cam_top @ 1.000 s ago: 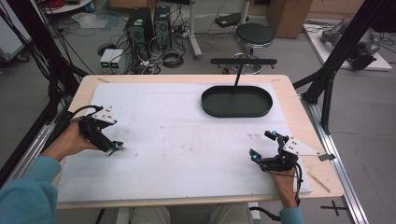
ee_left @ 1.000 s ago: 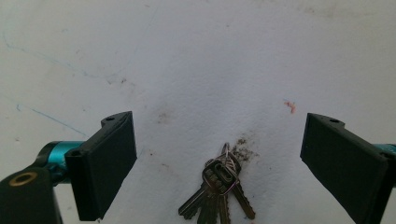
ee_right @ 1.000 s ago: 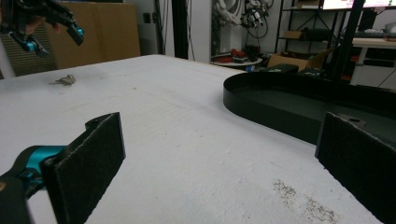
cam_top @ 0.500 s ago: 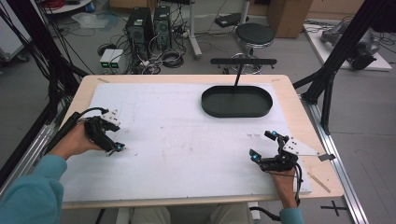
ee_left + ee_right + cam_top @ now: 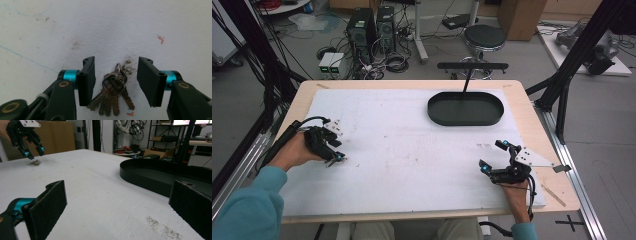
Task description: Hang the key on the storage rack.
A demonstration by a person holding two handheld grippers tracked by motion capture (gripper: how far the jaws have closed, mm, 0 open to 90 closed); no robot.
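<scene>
A wooden table [image 5: 302, 100] carries a white mat [image 5: 412, 145] that covers most of its top. On the far right part of the mat sits a black oval tray [image 5: 466, 108], its dark wall also rising across the right gripper view. The right gripper [image 5: 496, 157] rests near the mat's right front corner, its jaws wide apart with nothing between them, well apart from the tray. The left gripper [image 5: 334, 155] points down at the mat's left side. Its jaws have just been closing and stand half apart around a bunch of keys [image 5: 113, 91], which lies flat on the mat between the pads [image 5: 87, 80]; the left pad is just beside the keys, the right one clear of them.
</scene>
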